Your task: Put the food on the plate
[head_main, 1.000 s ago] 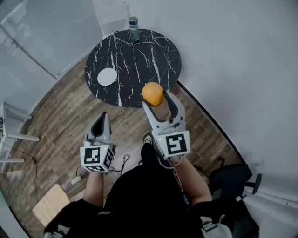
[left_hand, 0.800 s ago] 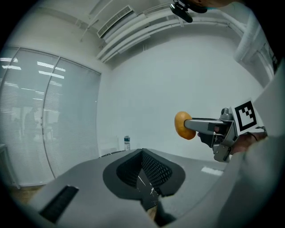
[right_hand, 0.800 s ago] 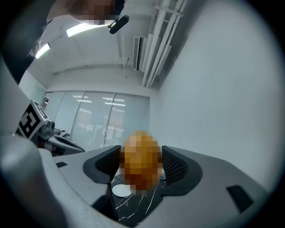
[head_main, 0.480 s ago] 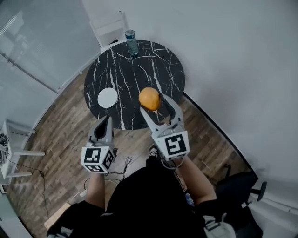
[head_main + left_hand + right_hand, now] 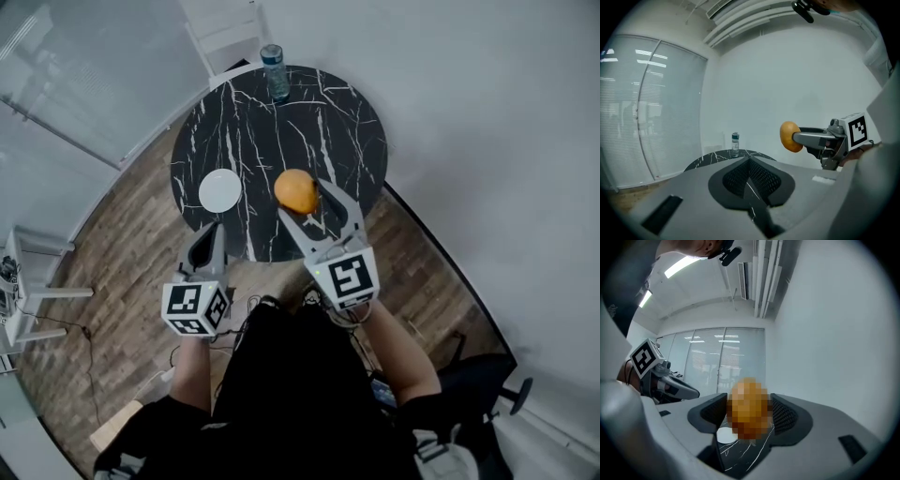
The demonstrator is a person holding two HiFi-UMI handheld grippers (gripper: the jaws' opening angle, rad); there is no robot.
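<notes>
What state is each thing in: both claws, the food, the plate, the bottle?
Right claw: shut on the food.
Left claw: shut, empty.
Food: held in the air, not yet on the plate.
Plate: empty, on the table.
Bottle: upright, capped, at the table's far edge.
</notes>
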